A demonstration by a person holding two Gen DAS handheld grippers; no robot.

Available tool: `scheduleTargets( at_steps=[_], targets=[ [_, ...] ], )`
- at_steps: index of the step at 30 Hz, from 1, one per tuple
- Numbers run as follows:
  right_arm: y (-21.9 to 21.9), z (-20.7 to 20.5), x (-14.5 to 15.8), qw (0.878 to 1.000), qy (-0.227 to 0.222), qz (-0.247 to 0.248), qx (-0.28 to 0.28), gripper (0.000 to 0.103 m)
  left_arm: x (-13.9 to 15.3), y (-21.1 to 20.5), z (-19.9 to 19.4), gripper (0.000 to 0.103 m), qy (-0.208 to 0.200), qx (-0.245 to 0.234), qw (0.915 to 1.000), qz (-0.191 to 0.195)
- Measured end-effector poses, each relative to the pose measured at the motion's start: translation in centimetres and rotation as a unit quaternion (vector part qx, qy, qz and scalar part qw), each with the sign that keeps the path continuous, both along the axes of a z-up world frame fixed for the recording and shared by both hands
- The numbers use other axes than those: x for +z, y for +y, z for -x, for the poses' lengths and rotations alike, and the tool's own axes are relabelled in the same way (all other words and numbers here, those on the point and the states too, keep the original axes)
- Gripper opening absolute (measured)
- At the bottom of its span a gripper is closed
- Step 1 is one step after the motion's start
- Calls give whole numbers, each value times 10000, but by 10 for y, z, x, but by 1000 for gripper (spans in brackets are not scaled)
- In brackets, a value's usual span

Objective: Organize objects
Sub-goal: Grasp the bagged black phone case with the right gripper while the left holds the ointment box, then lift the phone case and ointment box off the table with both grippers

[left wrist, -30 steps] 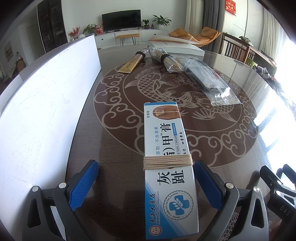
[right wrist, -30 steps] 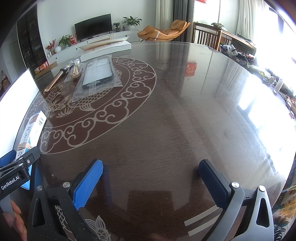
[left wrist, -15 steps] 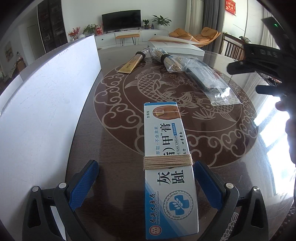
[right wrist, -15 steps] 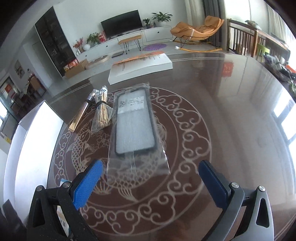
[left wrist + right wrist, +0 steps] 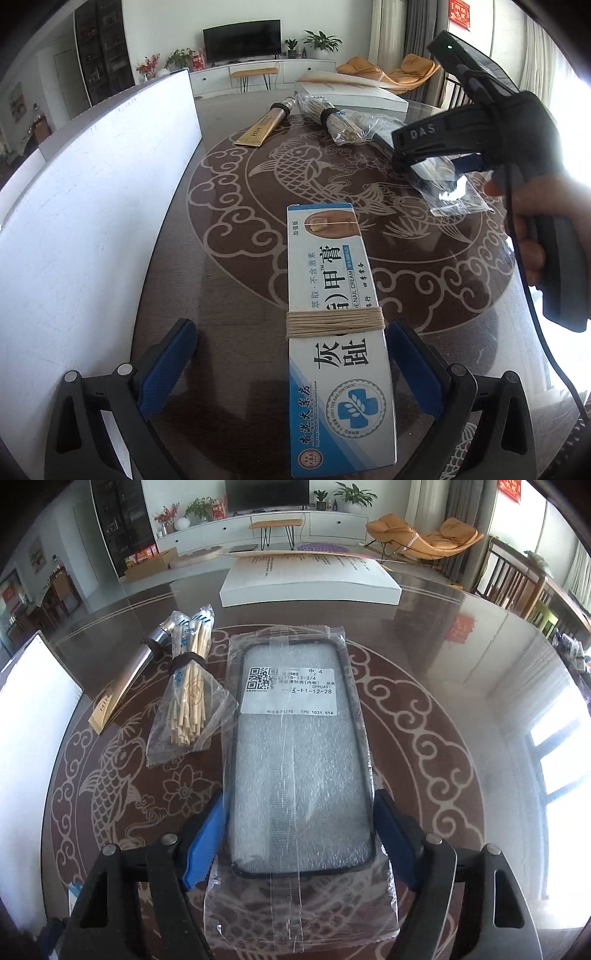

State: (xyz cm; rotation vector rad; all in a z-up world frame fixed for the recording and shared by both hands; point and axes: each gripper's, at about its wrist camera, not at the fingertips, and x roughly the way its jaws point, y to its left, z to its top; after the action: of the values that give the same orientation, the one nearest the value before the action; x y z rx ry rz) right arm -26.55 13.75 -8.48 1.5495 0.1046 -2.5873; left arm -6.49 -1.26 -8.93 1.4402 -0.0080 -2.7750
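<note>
A dark glossy counter carries a pale fish and cloud pattern. Behind it stand a television on a long white cabinet, green plants and an orange lounge chair.

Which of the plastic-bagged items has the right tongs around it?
The bagged phone case, lying flat with a QR label, sits between the right tongs. The bagged stick bundle lies apart to its left.

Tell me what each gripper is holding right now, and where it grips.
The left gripper holds nothing; it's open around the box. The right gripper brackets the bagged phone case at its near end; actual clamping cannot be told.
</note>
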Motion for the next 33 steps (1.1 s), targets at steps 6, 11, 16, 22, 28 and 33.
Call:
scheduleTargets(
  at_steps=[6, 11, 16, 22, 28, 33],
  targets=[
    [37, -71, -1, 9991, 263, -21, -325, 77, 0, 0, 0, 103, 1, 1, 10000, -2],
    [52, -162, -2, 9913, 613, 24, -1162, 78, 0, 0, 0, 103, 2, -1, 10000, -1],
    [39, -206, -1, 9904, 706, -72, -1189, 83, 1, 0, 0, 103, 3, 9, 10000, 5],
    [41, -213, -8, 9897, 683, -71, -1259, 101, 0, -1, 0, 103, 4, 2, 10000, 3],
    [41, -220, -8, 9901, 670, -65, -1232, 103, 0, -1, 0, 103, 5, 2, 10000, 3],
    [41, -220, -8, 9901, 670, -67, -1230, 103, 0, -1, 1, 103, 6, 0, 10000, 2]
  ],
)
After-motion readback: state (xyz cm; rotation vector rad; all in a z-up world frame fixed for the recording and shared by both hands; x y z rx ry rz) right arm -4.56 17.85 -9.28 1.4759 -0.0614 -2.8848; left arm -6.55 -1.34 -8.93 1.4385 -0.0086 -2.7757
